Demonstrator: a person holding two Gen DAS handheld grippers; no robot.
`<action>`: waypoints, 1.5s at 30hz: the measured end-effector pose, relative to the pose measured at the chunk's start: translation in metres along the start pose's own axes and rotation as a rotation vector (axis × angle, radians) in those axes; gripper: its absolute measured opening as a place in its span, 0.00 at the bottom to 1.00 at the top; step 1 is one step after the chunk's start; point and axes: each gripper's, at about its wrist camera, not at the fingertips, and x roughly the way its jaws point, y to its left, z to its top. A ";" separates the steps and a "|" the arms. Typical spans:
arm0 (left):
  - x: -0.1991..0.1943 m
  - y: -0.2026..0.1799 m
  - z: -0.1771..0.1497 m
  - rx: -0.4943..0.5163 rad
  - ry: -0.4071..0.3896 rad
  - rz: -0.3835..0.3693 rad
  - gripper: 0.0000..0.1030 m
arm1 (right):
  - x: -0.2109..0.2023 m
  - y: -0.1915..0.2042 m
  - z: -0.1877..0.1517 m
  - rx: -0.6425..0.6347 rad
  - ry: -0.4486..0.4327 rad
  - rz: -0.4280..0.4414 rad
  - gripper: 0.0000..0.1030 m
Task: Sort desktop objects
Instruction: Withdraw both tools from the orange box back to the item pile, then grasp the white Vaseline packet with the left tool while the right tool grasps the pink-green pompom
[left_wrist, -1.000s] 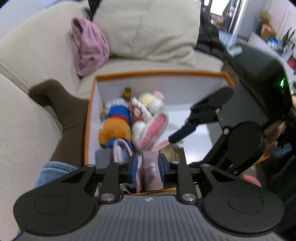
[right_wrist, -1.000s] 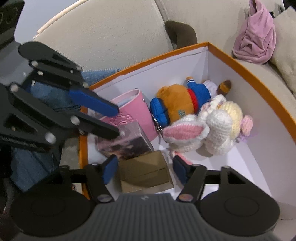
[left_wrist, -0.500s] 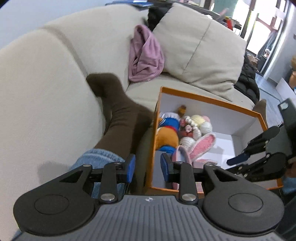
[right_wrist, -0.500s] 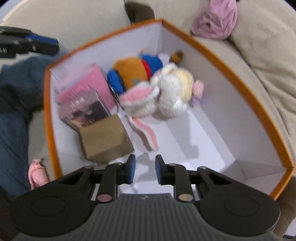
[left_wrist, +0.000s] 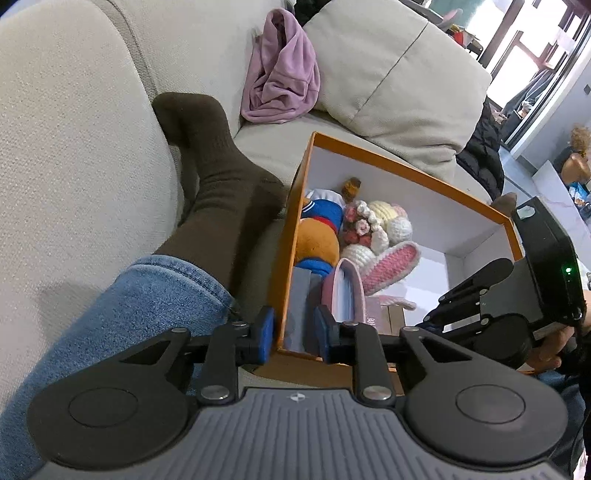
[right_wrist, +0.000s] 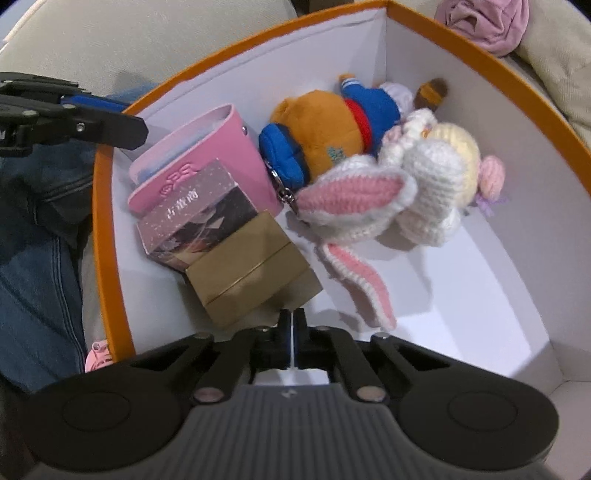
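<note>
box (left_wrist: 291, 236) wall sits between closing left gripper (left_wrist: 293, 334) jaws.

Orange-rimmed white box (right_wrist: 480, 66), pink-eared rabbit (right_wrist: 406, 192)

Matt cardboard box (right_wrist: 491, 70), crocheted yarn bunny (right_wrist: 424, 192)

An open orange-rimmed cardboard box with white inner walls (right_wrist: 413, 40) is seen resting on a beige sofa. Inside, an orange plush figure in blue and red clothing (right_wrist: 332, 129) is laid on its side against a far corner, touched by a white and pink crocheted rabbit (right_wrist: 413, 192). Near the left wall, a pink case (right_wrist: 221, 147) stands upright, with a dark printed carton (right_wrist: 199, 221) and a plain tan carton (right_wrist: 251, 273) leaned against it.
</note>
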 end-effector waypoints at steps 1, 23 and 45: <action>-0.001 0.000 0.000 -0.002 -0.001 -0.002 0.27 | -0.001 -0.002 -0.002 0.010 -0.002 0.004 0.03; -0.045 -0.088 -0.084 0.344 -0.011 -0.144 0.29 | -0.119 0.085 -0.127 0.225 -0.547 -0.383 0.32; 0.074 -0.072 -0.129 0.076 0.320 -0.182 0.60 | -0.062 0.088 -0.204 0.439 -0.473 -0.508 0.43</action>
